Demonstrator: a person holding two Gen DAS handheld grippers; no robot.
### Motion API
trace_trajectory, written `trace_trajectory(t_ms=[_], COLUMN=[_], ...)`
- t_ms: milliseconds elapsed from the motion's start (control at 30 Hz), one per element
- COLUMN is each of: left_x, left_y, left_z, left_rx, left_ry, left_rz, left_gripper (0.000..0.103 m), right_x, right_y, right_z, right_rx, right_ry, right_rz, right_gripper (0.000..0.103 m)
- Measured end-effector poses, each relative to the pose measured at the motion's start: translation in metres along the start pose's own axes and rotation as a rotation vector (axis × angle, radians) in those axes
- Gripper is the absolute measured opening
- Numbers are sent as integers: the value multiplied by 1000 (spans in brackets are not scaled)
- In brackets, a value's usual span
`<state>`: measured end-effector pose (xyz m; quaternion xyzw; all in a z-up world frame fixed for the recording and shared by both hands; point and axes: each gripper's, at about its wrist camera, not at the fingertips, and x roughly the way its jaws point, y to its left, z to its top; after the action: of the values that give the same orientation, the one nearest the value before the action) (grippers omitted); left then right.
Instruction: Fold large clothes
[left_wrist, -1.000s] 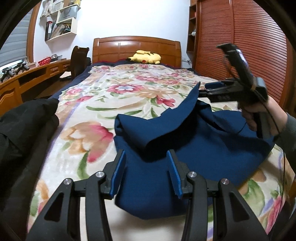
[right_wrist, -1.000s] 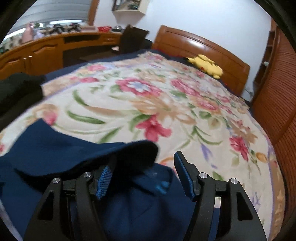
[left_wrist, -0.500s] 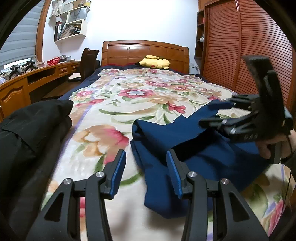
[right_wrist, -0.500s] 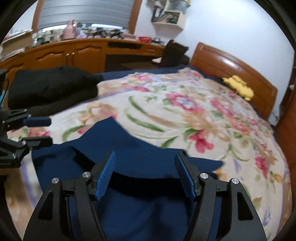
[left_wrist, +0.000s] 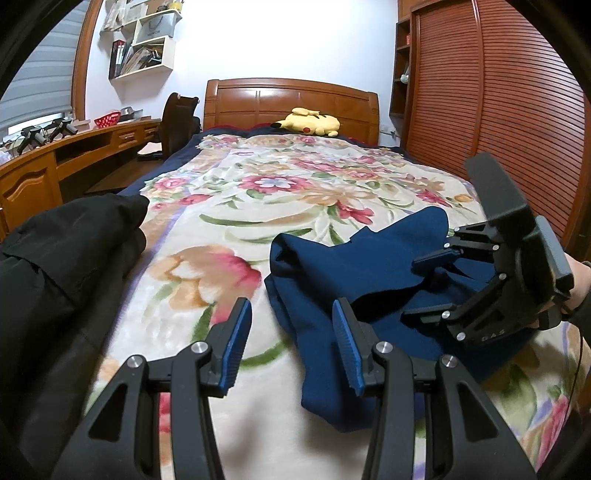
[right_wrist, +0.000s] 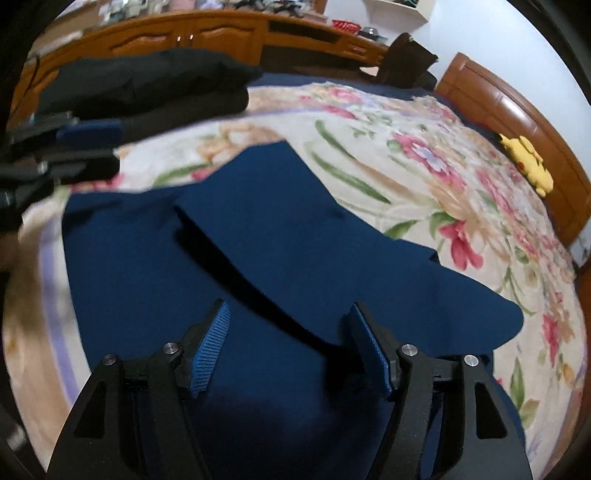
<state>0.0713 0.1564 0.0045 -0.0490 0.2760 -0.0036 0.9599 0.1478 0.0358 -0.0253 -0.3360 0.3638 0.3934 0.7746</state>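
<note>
The left tongs (left_wrist: 288, 332) stand wide apart with nothing between their blue pads, poised above the floral bedspread (left_wrist: 229, 206). The navy garment (left_wrist: 354, 266) lies rumpled on the bed just ahead and to their right, its near edge passing under the right-hand pad. The right tongs (right_wrist: 290, 345) also gape wide and grip nothing; they hang over the navy garment (right_wrist: 258, 236), where one folded flap overlaps the layer beneath directly ahead of them. A heap of black clothing (left_wrist: 55, 258) lies left of the left tongs. A yellow plush toy (left_wrist: 308, 122) rests far ahead by the headboard.
</note>
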Motion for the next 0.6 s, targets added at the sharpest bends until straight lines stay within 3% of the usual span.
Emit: trace_trajectory(t_ms=[233, 267, 300, 367, 600], left_x=[-2, -1, -1, -2, -1], left_y=[-6, -5, -4, -2, -5], left_z=[-1, -1, -1, -1, -1], left_rx=[11, 12, 10, 5, 10], left_ry=[1, 3, 3, 2, 1], left_rz=[-3, -1, 0, 1, -8], left_gripper=[44, 44, 44, 44, 44], right_x=[23, 28, 30, 32, 15], right_y=[0, 0, 1, 2, -27], right_z=[3, 3, 4, 7, 44], right_rx=[-64, -76, -93, -128, -27], right_ry=[60, 71, 76, 78, -78], right_rz=[-80, -85, -86, -107, -163], right_gripper=[69, 61, 37, 1, 1])
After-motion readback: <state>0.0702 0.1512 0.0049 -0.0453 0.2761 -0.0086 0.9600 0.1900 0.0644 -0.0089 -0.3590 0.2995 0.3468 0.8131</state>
